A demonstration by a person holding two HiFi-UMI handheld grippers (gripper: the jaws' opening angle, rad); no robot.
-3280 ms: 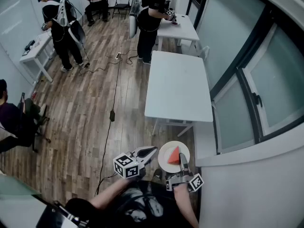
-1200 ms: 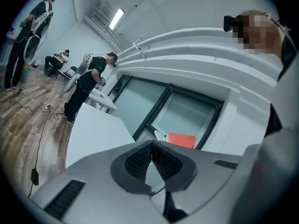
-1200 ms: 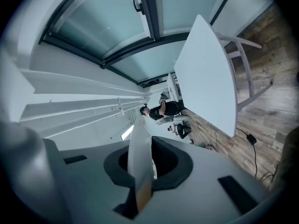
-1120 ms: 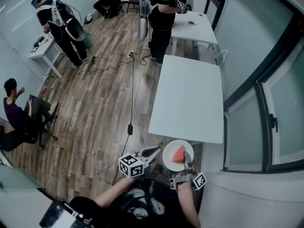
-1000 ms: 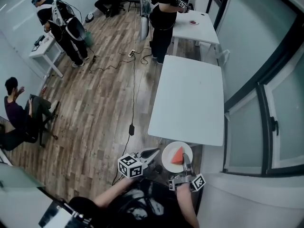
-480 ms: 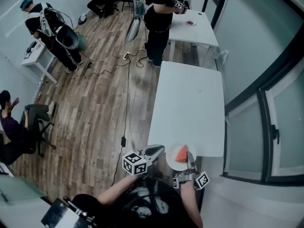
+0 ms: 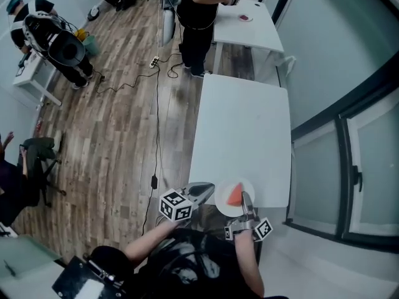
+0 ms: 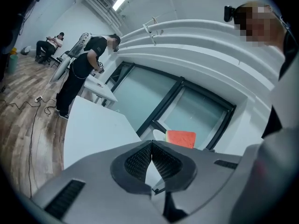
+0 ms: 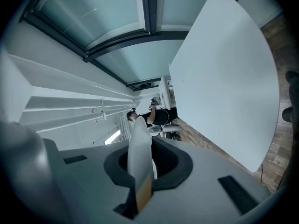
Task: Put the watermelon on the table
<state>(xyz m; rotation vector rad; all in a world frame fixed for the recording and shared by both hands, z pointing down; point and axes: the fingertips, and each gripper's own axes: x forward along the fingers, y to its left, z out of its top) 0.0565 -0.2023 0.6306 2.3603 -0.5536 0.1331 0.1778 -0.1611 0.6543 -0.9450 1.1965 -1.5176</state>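
Note:
A red watermelon slice (image 7: 234, 195) lies on a white plate (image 7: 224, 204). My right gripper (image 7: 244, 199) is shut on the plate's near rim and holds it over the near end of the long white table (image 7: 243, 123). In the right gripper view the plate (image 9: 139, 153) shows edge-on between the jaws, with the table (image 9: 224, 83) ahead. My left gripper (image 7: 209, 187) is shut with nothing in it, just left of the plate. In the left gripper view its pads (image 8: 140, 161) meet, and the watermelon (image 8: 181, 138) shows beyond them to the right.
A glass window wall (image 7: 349, 154) runs along the table's right side. A person (image 7: 196, 5) stands at a second white table (image 7: 249, 27) beyond the far end. Another person (image 7: 50, 39) and a floor cable (image 7: 156, 98) are on the wooden floor at left.
Both grippers and the plate have moved forward to the table. The plate, short of the table a second ago, now overlaps its near edge.

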